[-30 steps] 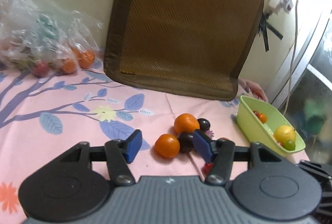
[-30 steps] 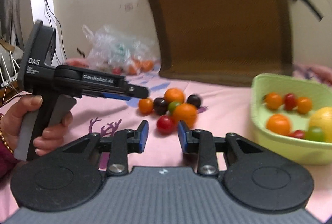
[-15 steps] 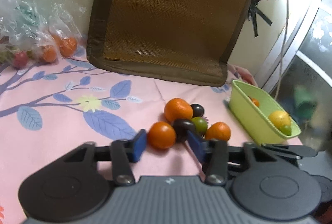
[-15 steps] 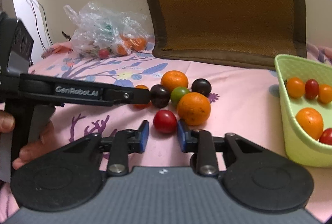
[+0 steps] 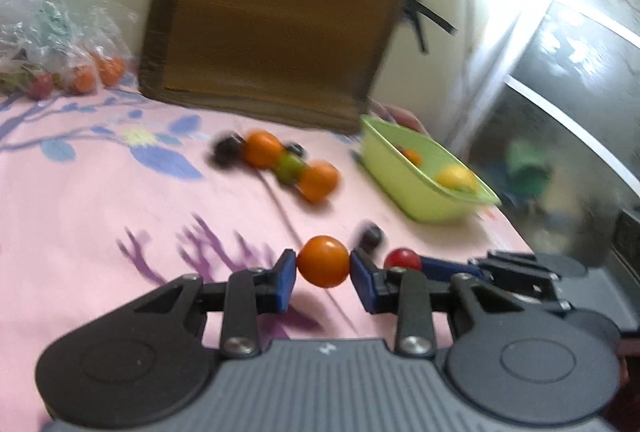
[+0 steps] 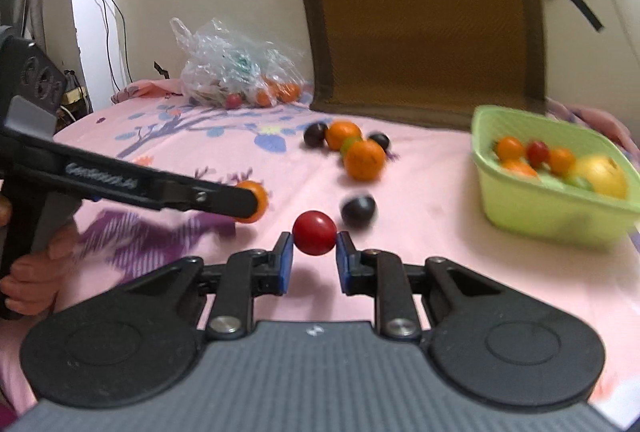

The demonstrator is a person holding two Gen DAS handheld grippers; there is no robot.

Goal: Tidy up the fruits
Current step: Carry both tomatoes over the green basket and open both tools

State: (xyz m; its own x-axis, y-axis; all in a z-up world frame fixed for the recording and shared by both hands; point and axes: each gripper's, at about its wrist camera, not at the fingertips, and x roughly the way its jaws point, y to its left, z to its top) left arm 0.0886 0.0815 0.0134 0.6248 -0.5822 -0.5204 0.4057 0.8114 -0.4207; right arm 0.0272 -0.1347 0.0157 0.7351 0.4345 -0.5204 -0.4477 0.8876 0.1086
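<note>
My left gripper (image 5: pixel 323 268) is shut on a small orange fruit (image 5: pixel 323 261), held above the pink cloth. The same fruit (image 6: pixel 252 205) shows behind the left gripper's finger in the right wrist view. My right gripper (image 6: pixel 314 256) is shut on a red cherry tomato (image 6: pixel 314 238), which also shows beside the left gripper as a red tomato (image 5: pixel 403 259). A dark plum (image 6: pixel 358 211) lies loose just past the tomato. Further back lies a cluster of oranges (image 6: pixel 364 159), a green fruit (image 5: pixel 291 163) and dark plums (image 6: pixel 315 133). The green basket (image 6: pixel 532 207) at the right holds several fruits.
A plastic bag of fruit (image 6: pixel 236 71) sits at the back left against the wall. A brown cushion (image 6: pixel 424 11) leans upright behind the fruit. A hand (image 6: pixel 30 272) grips the left tool's handle. The pink cloth (image 5: pixel 80 216) ends at an edge on the right.
Both grippers closed on fruit and pulled back from the cluster: the left took the small orange fruit, the right the red tomato. A dark plum rolled out toward the front.
</note>
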